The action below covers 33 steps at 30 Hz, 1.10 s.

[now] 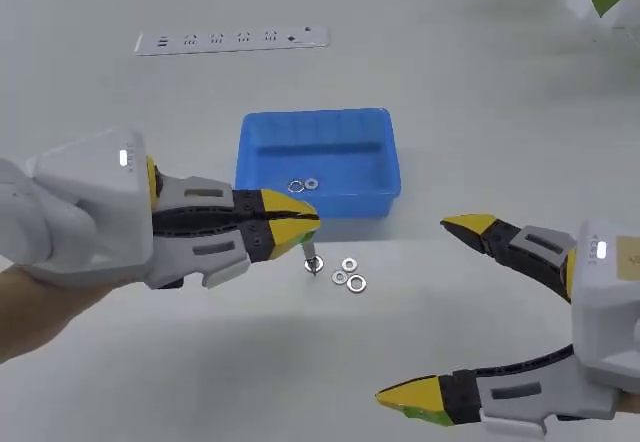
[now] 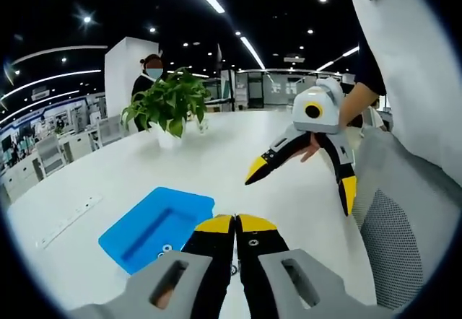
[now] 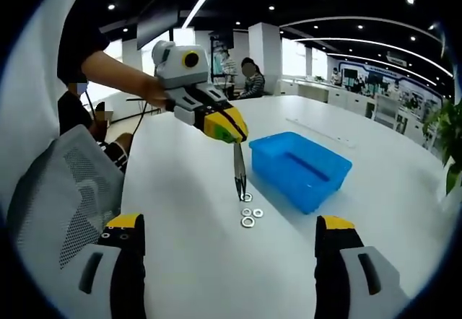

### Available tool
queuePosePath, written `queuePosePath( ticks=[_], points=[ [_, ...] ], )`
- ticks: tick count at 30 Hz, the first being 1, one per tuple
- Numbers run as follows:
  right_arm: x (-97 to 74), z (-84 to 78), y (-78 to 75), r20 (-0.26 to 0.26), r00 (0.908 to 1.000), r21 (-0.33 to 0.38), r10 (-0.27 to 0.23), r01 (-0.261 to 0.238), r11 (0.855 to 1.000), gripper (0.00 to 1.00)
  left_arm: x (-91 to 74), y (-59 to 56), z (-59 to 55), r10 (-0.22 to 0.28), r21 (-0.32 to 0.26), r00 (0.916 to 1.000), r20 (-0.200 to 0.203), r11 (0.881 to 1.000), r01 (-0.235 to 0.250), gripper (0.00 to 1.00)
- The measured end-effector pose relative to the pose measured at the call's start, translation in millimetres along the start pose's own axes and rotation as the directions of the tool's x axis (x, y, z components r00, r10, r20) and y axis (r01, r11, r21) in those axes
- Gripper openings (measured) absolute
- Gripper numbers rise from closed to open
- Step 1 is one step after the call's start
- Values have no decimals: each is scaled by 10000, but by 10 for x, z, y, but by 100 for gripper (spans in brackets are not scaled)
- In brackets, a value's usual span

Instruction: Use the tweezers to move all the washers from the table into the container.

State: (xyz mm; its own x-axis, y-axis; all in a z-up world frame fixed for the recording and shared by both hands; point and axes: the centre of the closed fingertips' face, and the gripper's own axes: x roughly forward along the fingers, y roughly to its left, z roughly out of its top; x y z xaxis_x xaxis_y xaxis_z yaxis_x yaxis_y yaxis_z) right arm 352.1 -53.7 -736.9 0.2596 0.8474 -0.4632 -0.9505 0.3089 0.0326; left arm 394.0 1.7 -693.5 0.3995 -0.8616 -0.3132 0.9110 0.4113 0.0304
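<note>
left tongs (image 1: 305,224) clamp tweezers (image 3: 239,171); right tongs (image 1: 412,311) wide apart

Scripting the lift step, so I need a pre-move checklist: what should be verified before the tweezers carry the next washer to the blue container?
1. Left gripper shut on the tweezers: ok.
2. Tweezer tips down at a washer on the table: ok.
3. That washer actually pinched between the tips: cannot tell, too small.
4. Three other washers not touching the tips: ok, but they lie close, so a nudge is possible.
5. Container just behind the washers, top open, with two washers inside: ok.
6. Right gripper open, empty and off to the side of the path: ok.
</note>
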Motion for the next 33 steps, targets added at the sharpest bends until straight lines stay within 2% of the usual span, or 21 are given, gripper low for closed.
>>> queuePosePath(
  ticks=[1, 3, 5, 6, 7, 10, 11, 12, 14, 15, 19, 22, 23, 27, 29, 33],
  points=[
    [19, 8, 0, -33, 10000, -112, 60, -60, 9999, 99, 3, -1, 0, -64, -237, 10000, 39, 9997, 65, 4],
    [58, 52, -11, 14, 10000, -374, 99, -98, 9993, 98, 11, 33, 3, -47, -232, 10000, -6, 9997, 47, 4],
    [137, 101, 8, -53, 9986, -255, 523, -524, 9983, 93, 20, 32, 6, -151, -274, 9999, -65, 9995, 149, 4],
    [171, 118, -4, -25, 9983, -266, 580, -581, 9980, 89, 26, 30, 7, -197, -284, 9998, -89, 9994, 195, 4],
    [207, 138, -11, 44, 9980, -345, 632, -630, 9974, 87, 36, 20, 8, -336, -384, 9994, -105, 9987, 331, 4],
    [348, 175, -9, -14, 9930, -840, 1183, -1180, 9895, 81, 49, 32, 7, -470, -568, 9988, -132, 9973, 462, 4],
    [367, 181, -10, -15, 9921, -822, 1254, -1251, 9887, 79, 46, 55, 3, -435, -807, 9990, -119, 9958, 424, 4],
    [415, 206, 4, -5, 9877, -512, 1565, -1563, 9864, 77, 40, 64, -1, -475, -1014, 9988, -97, 9938, 463, 4],
    [508, 355, -26, 630, 9824, 25, 1760, -1765, 9843, 76, 32, 72, -2, -583, -1026, 9982, -108, 9931, 569, 4],
    [543, 384, -43, 689, 9808, 121, 1824, -1837, 9829, 74, 33, 63, -4, -643, -1129, 9979, -111, 9916, 627, 4],
    [729, 362, -128, 273, 9802, -397, 1963, -1952, 9800, 62, 41, 87, -4, -578, -1177, 9983, -120, 9915, 560, 4],
    [830, 266, -108, -124, 9735, -398, 2285, -2288, 9726, 53, 49, 64, -2, -667, -1133, 9977, -129, 9914, 648, 4],
    [840, 225, -62, -344, 9658, -641, 2571, -2588, 9638, 51, 51, 49, -2, -722, -1078, 9973, -140, 9917, 702, 4],
    [884, 83, -19, -1075, 9494, -1347, 2950, -3079, 9418, 36, 54, 34, -6, -788, -982, 9968, -152, 9922, 769, 4],
    [903, 63, -27, -1166, 9483, -1401, 2952, -3100, 9404, 31, 57, 24, -7, -827, -901, 9964, -160, 9926, 809, 4],
    [933, 91, -48, -1145, 9468, -1435, 3006, -3152, 9381, 27, 65, 6, -7, -882, -806, 9959, -182, 9930, 864, 4]
  ],
)
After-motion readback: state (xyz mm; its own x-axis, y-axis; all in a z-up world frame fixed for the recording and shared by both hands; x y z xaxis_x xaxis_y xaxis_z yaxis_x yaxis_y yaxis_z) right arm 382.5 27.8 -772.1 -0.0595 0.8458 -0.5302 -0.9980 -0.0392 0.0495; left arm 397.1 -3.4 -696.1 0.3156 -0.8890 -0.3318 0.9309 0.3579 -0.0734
